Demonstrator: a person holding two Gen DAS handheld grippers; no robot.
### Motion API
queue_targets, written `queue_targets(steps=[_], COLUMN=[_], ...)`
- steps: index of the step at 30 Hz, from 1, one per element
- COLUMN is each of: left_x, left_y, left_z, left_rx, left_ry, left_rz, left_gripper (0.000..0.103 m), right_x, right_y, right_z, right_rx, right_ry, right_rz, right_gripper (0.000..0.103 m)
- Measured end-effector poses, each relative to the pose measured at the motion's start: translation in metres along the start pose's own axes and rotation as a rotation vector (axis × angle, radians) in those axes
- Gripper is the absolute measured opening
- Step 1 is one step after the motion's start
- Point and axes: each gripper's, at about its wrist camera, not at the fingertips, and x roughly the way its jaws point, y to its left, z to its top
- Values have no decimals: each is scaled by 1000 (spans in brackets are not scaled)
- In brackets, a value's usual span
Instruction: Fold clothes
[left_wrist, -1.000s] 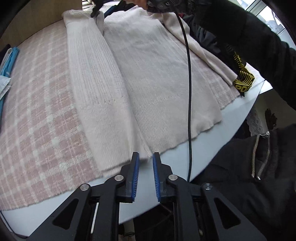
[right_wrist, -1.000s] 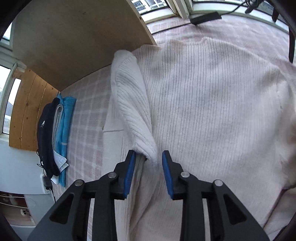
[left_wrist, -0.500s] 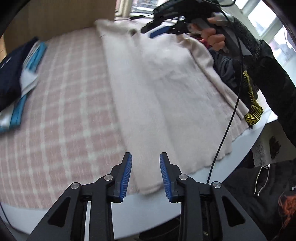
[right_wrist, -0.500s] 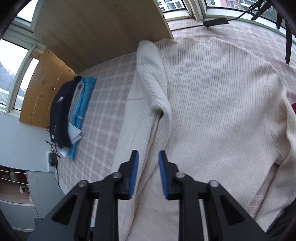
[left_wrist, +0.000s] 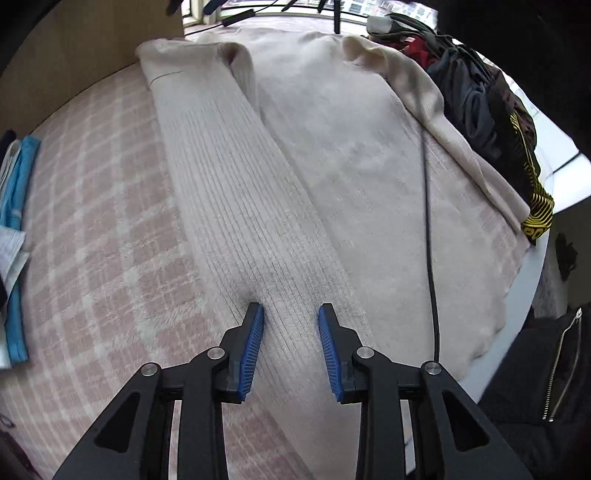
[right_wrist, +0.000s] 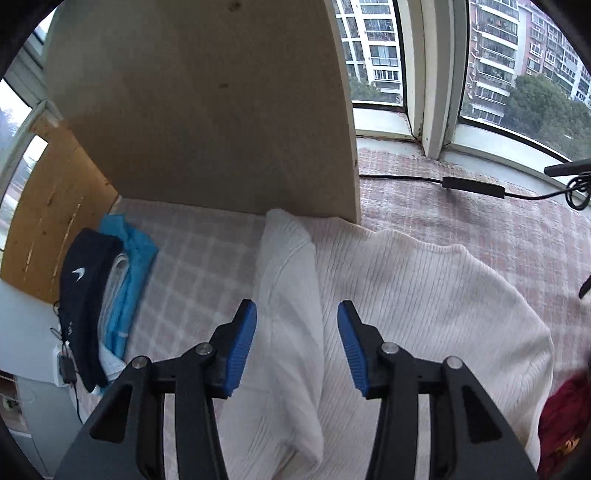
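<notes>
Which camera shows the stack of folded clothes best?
The right wrist view: the stack of folded clothes lies whole beside the sweater, navy piece on top. The left wrist view shows only its blue edge at the frame's left border.

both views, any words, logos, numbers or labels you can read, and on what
Navy garment: a white swoosh logo, no words with it.
Black and yellow garment: yellow print, partly hidden, too folded to read.
Cream sweater: no text.
Nothing else is readable.
</notes>
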Motion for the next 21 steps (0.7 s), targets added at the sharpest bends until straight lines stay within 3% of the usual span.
queue_targets(steps=[3, 8, 10, 11, 14, 17, 19, 21], left_x=[2, 3, 3, 3, 3, 3, 4, 4], left_y=[6, 11, 10, 10, 12, 13, 12, 11], left_z=[0, -2, -3, -4, -5, -6, -6, -7], left_rx=[-17, -19, -10, -5, -8, -10, -1, 14], left_ry=[-2, 0, 1, 1, 3, 8, 15, 21], left_rz=[-39, -70, -79, -84, -98, -106, -104, -95], left_gripper=[35, 37, 40, 41, 42, 43, 43, 43], right_x=[29, 56, 58, 59, 57, 41, 31, 20], right_y=[-15, -28, -31, -34, -50, -42, -37, -31], right_z=[9, 9, 9, 9, 14, 15, 16, 16], right_rx=[63, 98, 99, 100, 109, 56, 22, -16], right_ry=[53, 124, 139, 143, 114, 47, 3, -45], right_rz=[88, 165, 229, 245, 114, 61, 27, -3], right_gripper=[45, 43, 6, 6, 5, 8, 19, 19])
